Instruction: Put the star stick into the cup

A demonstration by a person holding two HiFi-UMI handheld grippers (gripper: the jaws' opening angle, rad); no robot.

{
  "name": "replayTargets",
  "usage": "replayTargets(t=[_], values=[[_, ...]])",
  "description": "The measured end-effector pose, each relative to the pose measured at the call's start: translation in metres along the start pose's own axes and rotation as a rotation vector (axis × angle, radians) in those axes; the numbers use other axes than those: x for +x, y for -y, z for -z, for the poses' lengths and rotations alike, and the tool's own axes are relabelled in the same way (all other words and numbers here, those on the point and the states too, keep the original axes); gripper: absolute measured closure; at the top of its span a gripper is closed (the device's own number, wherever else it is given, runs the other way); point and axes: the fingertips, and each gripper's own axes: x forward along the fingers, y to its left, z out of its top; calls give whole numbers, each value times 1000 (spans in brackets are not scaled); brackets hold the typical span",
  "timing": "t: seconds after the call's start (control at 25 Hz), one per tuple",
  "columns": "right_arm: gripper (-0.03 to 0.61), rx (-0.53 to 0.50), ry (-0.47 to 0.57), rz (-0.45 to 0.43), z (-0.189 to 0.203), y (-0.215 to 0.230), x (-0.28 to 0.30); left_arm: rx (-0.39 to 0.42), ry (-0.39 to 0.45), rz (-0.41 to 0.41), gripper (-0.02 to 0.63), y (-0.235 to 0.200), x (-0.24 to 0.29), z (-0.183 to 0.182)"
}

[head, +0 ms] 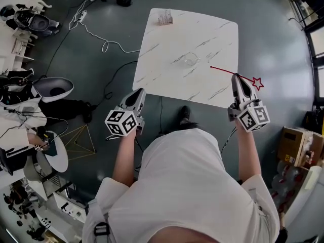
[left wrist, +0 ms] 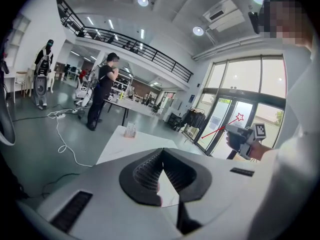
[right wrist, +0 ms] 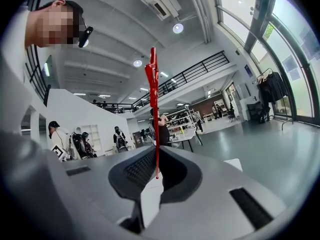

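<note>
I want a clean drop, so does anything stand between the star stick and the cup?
Nothing visible does. The right gripper holds the star stick to the right of the cup, with only bare table between; a small item stands off at the far edge.

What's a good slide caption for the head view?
Right tool grips the star stick over the table edge, cup ahead; left tool shut and empty.
</note>
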Motion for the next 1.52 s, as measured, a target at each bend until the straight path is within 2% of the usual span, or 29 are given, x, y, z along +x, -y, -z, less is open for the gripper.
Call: replayTargets(t=[0.2,0.44,0.84,1.24,1.52], values=[[546,11,-40,-52,4,28,34,1,-1,-41,600,1,28,-12],[546,28,-122,-114,33,58,61,0,1,-76,600,8,58,-15],[546,26,-214,-164,56,79,87,-12,-1,-95,600,14,82,-23],[546,20,-269,-173,81,77,114,-19,-32,-72,600,5,105,-21],[546,-8,-322,-143,108,77,138,-19,-45,-43,600,-15,115,-30]])
